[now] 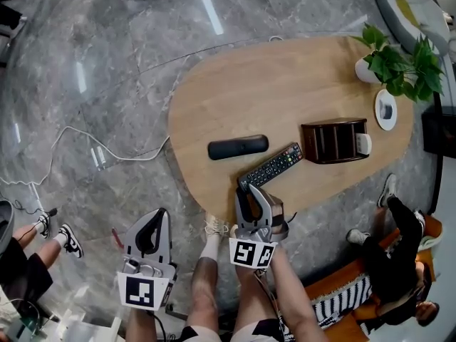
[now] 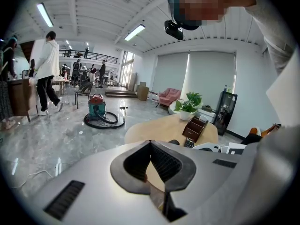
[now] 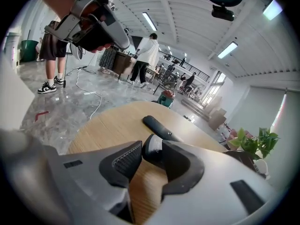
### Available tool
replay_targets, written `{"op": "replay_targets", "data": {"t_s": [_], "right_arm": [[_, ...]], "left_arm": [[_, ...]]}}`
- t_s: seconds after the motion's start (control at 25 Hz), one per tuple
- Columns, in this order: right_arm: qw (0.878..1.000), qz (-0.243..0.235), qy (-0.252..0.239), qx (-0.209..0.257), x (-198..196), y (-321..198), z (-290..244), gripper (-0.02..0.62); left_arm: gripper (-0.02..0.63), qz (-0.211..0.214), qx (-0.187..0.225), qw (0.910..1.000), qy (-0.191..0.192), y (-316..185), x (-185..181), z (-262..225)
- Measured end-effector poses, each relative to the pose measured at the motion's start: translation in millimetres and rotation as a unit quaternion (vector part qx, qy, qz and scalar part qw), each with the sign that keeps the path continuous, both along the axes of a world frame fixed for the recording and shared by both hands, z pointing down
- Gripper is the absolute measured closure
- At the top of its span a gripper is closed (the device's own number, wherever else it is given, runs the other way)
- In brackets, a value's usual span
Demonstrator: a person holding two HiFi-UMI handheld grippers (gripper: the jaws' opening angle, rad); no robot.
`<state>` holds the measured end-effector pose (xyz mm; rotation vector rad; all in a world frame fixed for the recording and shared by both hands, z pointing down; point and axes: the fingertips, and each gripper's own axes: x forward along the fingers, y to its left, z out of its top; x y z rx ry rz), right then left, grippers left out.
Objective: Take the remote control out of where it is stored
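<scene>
The left gripper [image 1: 158, 219] is shut on nothing, off the table [image 1: 214, 91]. The right gripper [image 1: 253, 194] is clenched on the near end of the remote control [image 1: 274, 165], which is out of the brown holder [image 1: 333, 141] but just beside it. It should be kept level, since an end grip may pivot.

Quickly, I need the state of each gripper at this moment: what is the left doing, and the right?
Left gripper: shut, with nothing between its jaws.
Right gripper: shut on one end of the remote control.
</scene>
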<state>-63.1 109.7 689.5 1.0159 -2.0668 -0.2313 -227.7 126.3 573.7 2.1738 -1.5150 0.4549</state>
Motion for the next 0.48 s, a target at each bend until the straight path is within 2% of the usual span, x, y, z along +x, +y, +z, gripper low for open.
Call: {"op": "replay_targets", "data": {"t_s": [0.12, 0.28, 0.48], "right_arm": [[1.0, 0.004, 0.001, -0.004, 3, -1, 7, 0.466], [1.0, 0.005, 0.004, -0.011, 6, 0, 16, 0.466], [1.0, 0.007, -0.003, -0.02, 6, 0, 18, 0.466]], "left_arm": [[0.601, 0.002, -0.006, 1.0, -0.004, 2, -1, 5], [0.601, 0.001, 0.002, 0.9998, 0.019, -1, 2, 2], [0.601, -0.004, -0.015, 0.9999, 0.001, 5, -3, 10]]}}
